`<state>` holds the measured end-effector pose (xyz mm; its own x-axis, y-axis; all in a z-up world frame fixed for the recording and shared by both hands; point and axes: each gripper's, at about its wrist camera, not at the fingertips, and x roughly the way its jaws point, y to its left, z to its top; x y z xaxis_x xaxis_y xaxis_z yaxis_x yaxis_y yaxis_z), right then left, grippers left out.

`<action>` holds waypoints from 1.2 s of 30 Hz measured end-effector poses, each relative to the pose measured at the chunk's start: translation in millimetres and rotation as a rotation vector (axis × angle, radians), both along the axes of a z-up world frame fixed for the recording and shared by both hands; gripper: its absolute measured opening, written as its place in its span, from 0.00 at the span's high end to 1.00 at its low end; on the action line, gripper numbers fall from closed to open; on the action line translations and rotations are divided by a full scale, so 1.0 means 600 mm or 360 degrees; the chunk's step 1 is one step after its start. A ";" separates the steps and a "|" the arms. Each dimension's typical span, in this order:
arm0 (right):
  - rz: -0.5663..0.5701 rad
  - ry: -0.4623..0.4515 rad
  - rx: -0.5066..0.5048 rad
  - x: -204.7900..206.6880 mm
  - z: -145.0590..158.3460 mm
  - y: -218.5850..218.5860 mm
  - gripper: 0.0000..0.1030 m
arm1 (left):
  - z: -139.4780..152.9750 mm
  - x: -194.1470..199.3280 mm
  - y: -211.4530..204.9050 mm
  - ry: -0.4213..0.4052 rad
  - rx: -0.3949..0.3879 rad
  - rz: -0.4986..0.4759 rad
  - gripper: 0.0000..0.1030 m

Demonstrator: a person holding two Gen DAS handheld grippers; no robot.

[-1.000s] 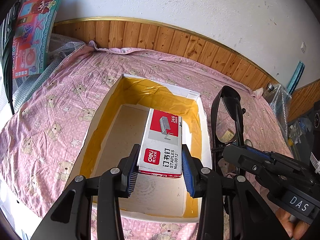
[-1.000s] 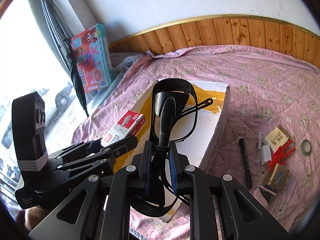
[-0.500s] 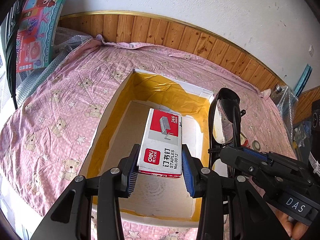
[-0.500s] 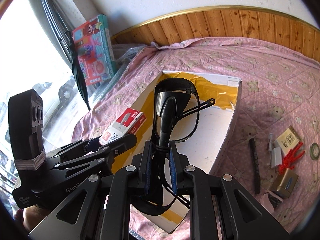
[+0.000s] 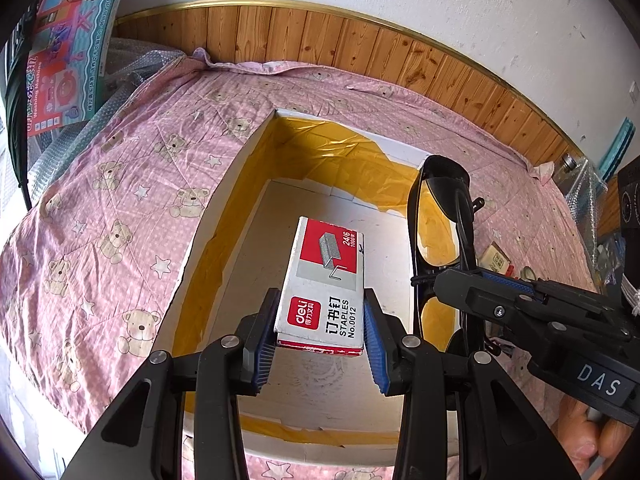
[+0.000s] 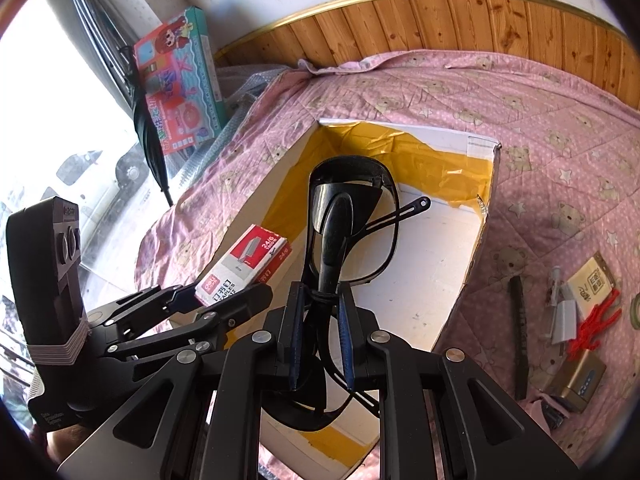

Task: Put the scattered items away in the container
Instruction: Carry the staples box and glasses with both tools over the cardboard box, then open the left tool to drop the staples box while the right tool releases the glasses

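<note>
A white cardboard box lined with yellow tape lies open on the pink bedspread. My left gripper is shut on a red and grey staples box, held above the box floor. My right gripper is shut on black sunglasses, which stand upright over the box near its right wall. In the left wrist view the sunglasses and right gripper sit at the right. The staples box and left gripper show left in the right wrist view.
On the bedspread right of the box lie a black pen, a tan packet, a red tassel, a gold power bank and a tape roll. A toy carton leans by the window. A wooden headboard runs behind.
Both grippers have moved forward over the box with their loads; the box now fills more of each view. Grips are unchanged.
</note>
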<state>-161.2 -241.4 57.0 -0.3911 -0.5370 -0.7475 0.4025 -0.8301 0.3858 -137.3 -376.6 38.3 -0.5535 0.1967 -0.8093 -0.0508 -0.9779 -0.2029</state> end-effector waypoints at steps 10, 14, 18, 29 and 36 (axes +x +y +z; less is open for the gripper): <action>-0.0003 -0.0059 0.0029 -0.033 -0.013 0.001 0.83 | -0.001 -0.018 0.001 -0.0002 -0.0035 -0.0030 0.61; -0.0007 -0.0096 0.0023 -0.049 -0.020 0.001 0.83 | -0.006 -0.029 0.004 -0.0019 -0.0037 -0.0061 0.61; -0.0009 -0.0116 0.0020 -0.063 -0.022 0.000 0.83 | -0.006 -0.038 0.006 -0.0020 -0.0042 -0.0067 0.61; -0.0035 -0.0177 0.0049 -0.092 -0.038 -0.001 0.83 | -0.015 -0.069 0.002 -0.0057 -0.0043 -0.0064 0.61; -0.0069 -0.0169 0.0034 -0.097 -0.042 0.002 0.80 | -0.037 -0.081 0.001 -0.0133 -0.0042 -0.0032 0.58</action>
